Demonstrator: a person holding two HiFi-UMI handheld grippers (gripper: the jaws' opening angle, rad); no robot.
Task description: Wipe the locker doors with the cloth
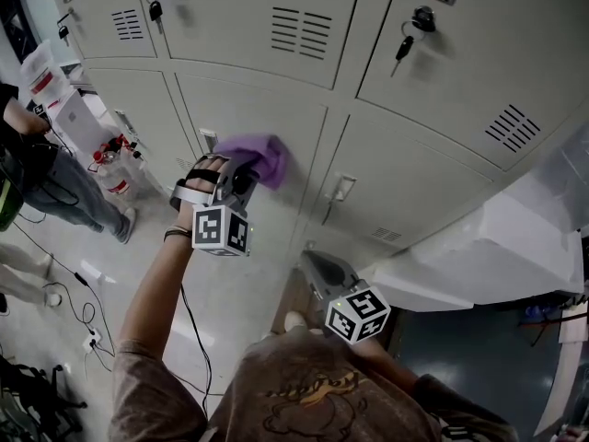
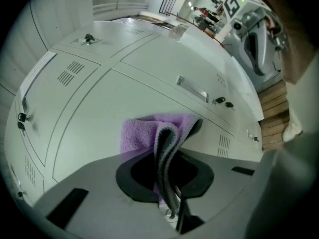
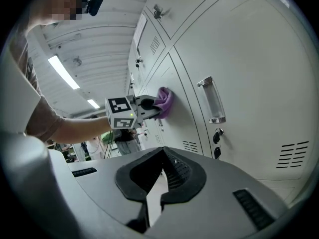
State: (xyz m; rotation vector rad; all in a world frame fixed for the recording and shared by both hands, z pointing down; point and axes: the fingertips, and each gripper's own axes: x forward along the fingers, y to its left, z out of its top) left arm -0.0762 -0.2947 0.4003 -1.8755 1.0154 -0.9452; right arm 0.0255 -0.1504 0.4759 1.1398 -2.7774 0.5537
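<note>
A purple cloth (image 1: 262, 158) is pressed flat on a pale grey locker door (image 1: 267, 109) in the lower row. My left gripper (image 1: 237, 184) is shut on it, arm stretched out to the door. In the left gripper view the cloth (image 2: 144, 133) folds back between the jaws, its grey edge pinched at the left gripper (image 2: 168, 176). My right gripper (image 1: 324, 273) hangs lower, near my chest and off the lockers. Its jaws are together with nothing in them (image 3: 160, 176). The right gripper view shows the left gripper (image 3: 144, 105) and the cloth (image 3: 165, 100) from the side.
Keys hang in the upper locker locks (image 1: 403, 46). A clear door handle (image 3: 212, 100) is near my right gripper. A white box-like unit (image 1: 497, 247) stands at the right. A person (image 1: 51, 178), bottles (image 1: 115, 166) and floor cables (image 1: 87, 325) are at the left.
</note>
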